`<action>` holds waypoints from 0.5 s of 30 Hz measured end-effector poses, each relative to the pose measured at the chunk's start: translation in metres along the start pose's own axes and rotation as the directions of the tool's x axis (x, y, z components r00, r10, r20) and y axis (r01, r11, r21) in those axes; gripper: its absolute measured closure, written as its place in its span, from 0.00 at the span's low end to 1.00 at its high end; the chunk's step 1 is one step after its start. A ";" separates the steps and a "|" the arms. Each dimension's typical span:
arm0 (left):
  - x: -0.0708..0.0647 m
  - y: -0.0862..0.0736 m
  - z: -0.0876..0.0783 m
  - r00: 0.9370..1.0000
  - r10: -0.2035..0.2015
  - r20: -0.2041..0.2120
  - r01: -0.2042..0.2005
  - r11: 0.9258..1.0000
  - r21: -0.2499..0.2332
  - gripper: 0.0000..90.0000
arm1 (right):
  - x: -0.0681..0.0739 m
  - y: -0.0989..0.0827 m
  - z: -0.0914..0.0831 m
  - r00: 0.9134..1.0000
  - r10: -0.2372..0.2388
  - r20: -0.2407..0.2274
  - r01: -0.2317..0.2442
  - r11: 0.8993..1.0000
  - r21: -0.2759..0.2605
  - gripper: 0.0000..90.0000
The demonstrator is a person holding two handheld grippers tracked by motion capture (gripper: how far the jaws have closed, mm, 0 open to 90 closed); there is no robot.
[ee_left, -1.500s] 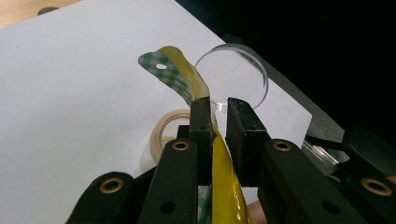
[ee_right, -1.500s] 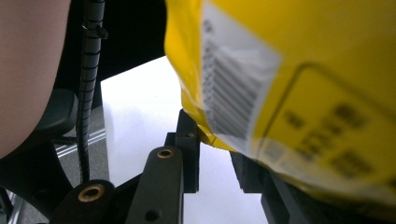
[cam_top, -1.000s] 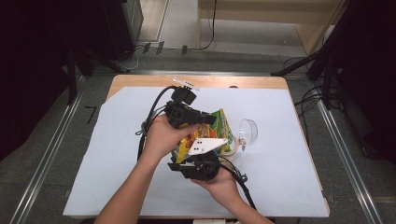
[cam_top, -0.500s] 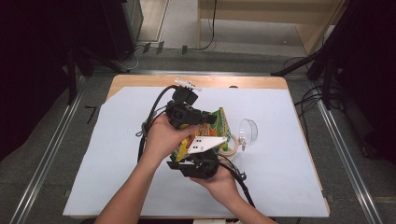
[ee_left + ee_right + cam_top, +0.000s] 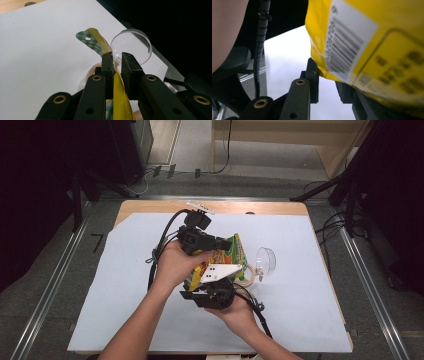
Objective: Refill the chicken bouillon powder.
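A yellow and green snack bag hangs tilted above the white sheet, between both grippers. My left gripper comes from the left, shut on the bag's flat top seam, which runs between its jaws. The seam's end has a green check print and a punched hole. My right gripper reaches up from below, a grey plate on top of it. In the right gripper view the bag's barcode corner sits between the jaws, touches one jaw and hides the tip of the other.
A clear round bowl lies tipped on the sheet just right of the bag. A beige ring rests under the bag. A small white strip lies at the table's far wooden edge. Dark floor and rails surround the table.
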State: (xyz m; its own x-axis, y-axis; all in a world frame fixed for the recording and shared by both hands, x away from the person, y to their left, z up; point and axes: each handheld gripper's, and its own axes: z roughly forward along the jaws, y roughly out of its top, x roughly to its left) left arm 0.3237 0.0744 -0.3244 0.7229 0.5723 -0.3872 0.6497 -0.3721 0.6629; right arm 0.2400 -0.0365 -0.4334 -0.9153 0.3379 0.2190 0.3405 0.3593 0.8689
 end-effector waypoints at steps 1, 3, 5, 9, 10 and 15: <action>-0.001 0.000 0.000 1.000 0.003 -0.009 -0.003 1.000 -0.002 0.90 | 0.000 0.000 0.000 1.000 -0.005 0.002 0.005 1.000 -0.003 0.84; -0.002 -0.002 -0.001 1.000 0.009 -0.014 -0.010 1.000 -0.010 0.90 | 0.000 0.000 0.001 1.000 -0.005 -0.002 0.005 1.000 -0.001 0.84; -0.002 -0.004 -0.002 1.000 0.009 -0.009 -0.009 1.000 -0.019 0.90 | 0.001 -0.001 0.001 1.000 -0.024 0.005 0.024 1.000 0.003 0.84; -0.001 -0.004 -0.002 1.000 0.013 -0.012 -0.013 1.000 -0.019 0.90 | 0.001 -0.001 0.001 1.000 -0.026 0.005 0.026 1.000 0.011 0.84; 0.000 -0.005 -0.002 1.000 0.011 -0.011 -0.011 1.000 -0.022 0.90 | 0.000 -0.001 0.002 1.000 -0.026 0.006 0.026 1.000 0.012 0.84; 0.002 -0.005 -0.001 1.000 0.010 -0.005 -0.010 1.000 -0.020 0.90 | -0.001 -0.002 0.003 1.000 -0.027 0.004 0.027 0.999 0.018 0.84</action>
State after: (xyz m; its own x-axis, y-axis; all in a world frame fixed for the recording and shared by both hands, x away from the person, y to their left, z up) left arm 0.3213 0.0781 -0.3279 0.7280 0.5721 -0.3776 0.6376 -0.3628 0.6796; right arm 0.2406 -0.0346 -0.4363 -0.9232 0.3319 0.1936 0.3196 0.3834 0.8665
